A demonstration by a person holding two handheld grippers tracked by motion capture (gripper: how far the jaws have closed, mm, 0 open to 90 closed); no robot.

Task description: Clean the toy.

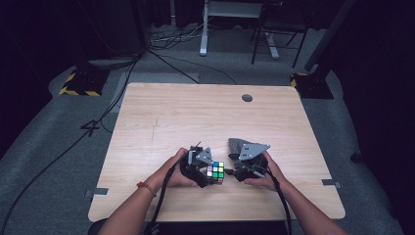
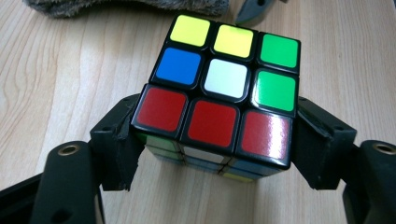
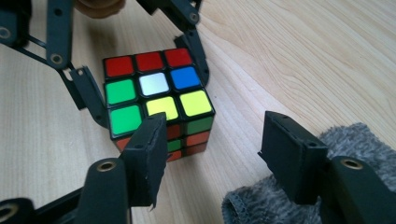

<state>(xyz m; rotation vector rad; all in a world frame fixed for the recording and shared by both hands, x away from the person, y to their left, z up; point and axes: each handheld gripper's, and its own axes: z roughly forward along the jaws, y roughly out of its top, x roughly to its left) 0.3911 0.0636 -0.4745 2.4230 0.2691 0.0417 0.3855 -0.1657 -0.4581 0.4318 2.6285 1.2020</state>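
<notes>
Top face of the black-framed, colour-stickered puzzle cube (image 2: 219,93): a row of three red stickers nearest the left hand-held gripper (image 2: 217,144), then blue, white and green, then yellow, yellow and green. The cube stands on the pale wood-grain surface (image 1: 166,117), near its front edge and between the person's two hands in the high view (image 1: 216,171).

Left hand-held gripper (image 1: 208,174): its two black jaws are clamped against opposite side faces of the cube, one at each end of the red row, their pads pressed to the cube's edges. The cube's base rests on the surface.

Right hand-held gripper (image 3: 212,154): jaws stand apart with nothing pinched between them. One jaw lies just in front of the cube's near corner, by the green and yellow stickers; whether it touches the cube cannot be told. The other jaw hangs over a grey fluffy cloth (image 3: 280,200).

The cloth lies on the surface just beside the cube, on the right-hand side (image 1: 237,144), and appears as a furry strip at the far edge in the left gripper view (image 2: 126,7).
</notes>
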